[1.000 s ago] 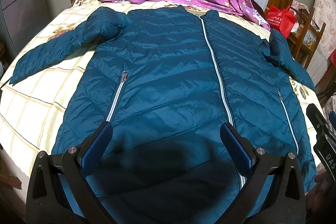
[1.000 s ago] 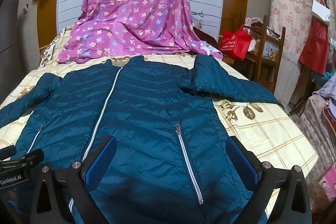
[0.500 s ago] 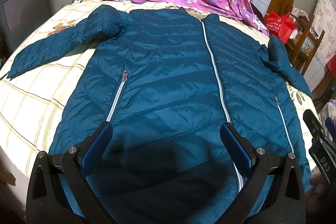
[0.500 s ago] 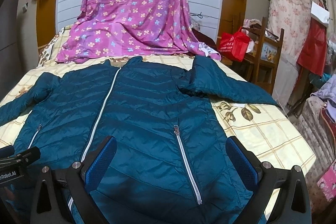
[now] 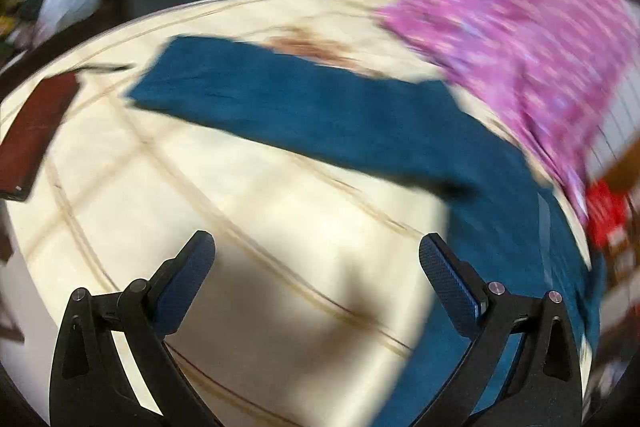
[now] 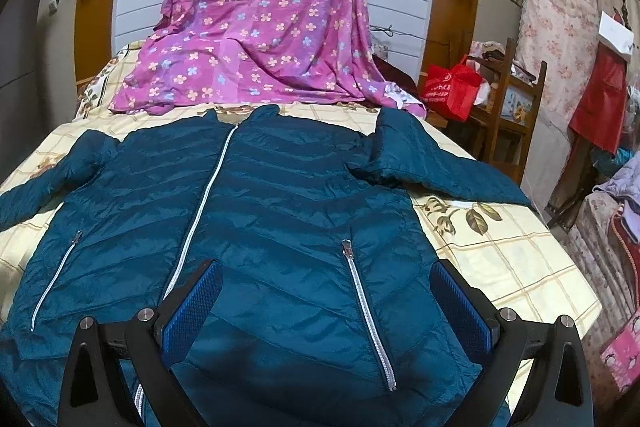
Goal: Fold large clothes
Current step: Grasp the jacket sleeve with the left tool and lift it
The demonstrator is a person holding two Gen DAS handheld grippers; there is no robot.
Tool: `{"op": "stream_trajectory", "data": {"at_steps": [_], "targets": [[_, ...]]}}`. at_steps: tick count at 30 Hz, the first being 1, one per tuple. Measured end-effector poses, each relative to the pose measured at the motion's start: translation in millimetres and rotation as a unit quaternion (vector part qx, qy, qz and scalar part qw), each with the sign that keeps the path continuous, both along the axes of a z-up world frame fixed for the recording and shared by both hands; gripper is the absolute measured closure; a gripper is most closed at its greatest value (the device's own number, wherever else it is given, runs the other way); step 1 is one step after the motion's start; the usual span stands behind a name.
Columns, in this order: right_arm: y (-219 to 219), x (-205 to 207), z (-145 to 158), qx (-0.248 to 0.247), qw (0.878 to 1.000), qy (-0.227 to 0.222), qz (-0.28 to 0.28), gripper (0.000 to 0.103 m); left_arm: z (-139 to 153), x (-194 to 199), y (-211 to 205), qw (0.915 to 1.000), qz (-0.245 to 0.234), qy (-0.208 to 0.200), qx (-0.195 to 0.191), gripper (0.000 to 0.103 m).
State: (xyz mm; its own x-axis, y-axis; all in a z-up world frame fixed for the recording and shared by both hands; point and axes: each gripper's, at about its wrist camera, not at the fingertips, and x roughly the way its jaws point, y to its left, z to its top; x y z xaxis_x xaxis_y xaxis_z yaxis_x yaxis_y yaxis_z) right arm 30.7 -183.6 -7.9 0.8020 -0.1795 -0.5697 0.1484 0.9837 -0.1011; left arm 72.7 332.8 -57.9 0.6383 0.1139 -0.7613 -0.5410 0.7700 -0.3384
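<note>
I see the teal quilted jacket (image 6: pixel 280 227) lying flat on the bed (image 6: pixel 500 259), front side up and zipped, with the collar toward 12 o'clock and the hem toward 6 o'clock, near my cameras. Its white centre zipper (image 6: pixel 200 207) runs from the collar down to the hem, and one pocket zipper (image 6: pixel 368 315) is on each side. In the right wrist view both sleeves are spread out: one goes to 9 o'clock, the other sleeve (image 6: pixel 440 167) goes to about 2 o'clock over the cream checked bedsheet.

My right gripper (image 6: pixel 326 307) hovers above the lower part of the jacket. Its two blue pads stand wide apart and nothing is between them — it is released and touches no cloth, as far as I can tell.

The left wrist view is strongly blurred. There my left gripper (image 5: pixel 316 283) is also spread wide and holds nothing; between its fingers I see only bare bedsheet (image 5: pixel 240 219). The jacket's left sleeve (image 5: pixel 300 107) lies across the sheet from about 10 o'clock toward 3 o'clock, where it joins the body of the jacket. A dark red flat object (image 5: pixel 36 131) lies at 9 o'clock near the bed edge — I cannot tell what it is.

At the head of the bed, at 12 o'clock, a purple flowered cloth (image 6: pixel 264 19) hangs down onto the mattress. A red bag (image 6: pixel 452 87) sits on wooden furniture at 2 o'clock.
</note>
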Motion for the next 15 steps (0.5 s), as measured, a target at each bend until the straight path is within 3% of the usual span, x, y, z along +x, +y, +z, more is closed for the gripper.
{"op": "stream_trajectory", "data": {"at_steps": [2, 7, 9, 15], "targets": [[-1, 0, 0, 0.003, 1.000, 0.000, -0.001, 0.000, -15, 1, 54, 0.9989, 0.044, 0.004, -0.014, 0.001], [-5, 0, -2, 0.008, 1.000, 0.001, -0.005, 0.000, -41, -5, 132, 0.9944, 0.074, -0.037, -0.064, 0.001], [-6, 1, -2, 0.010, 1.000, 0.003, -0.006, 0.000, -47, -3, 149, 0.9915, 0.051, -0.079, -0.089, 0.001], [0, 3, -4, 0.002, 1.000, 0.009, 0.001, 0.000, -54, 20, 190, 0.9786, -0.002, -0.134, -0.156, 0.001]]}}
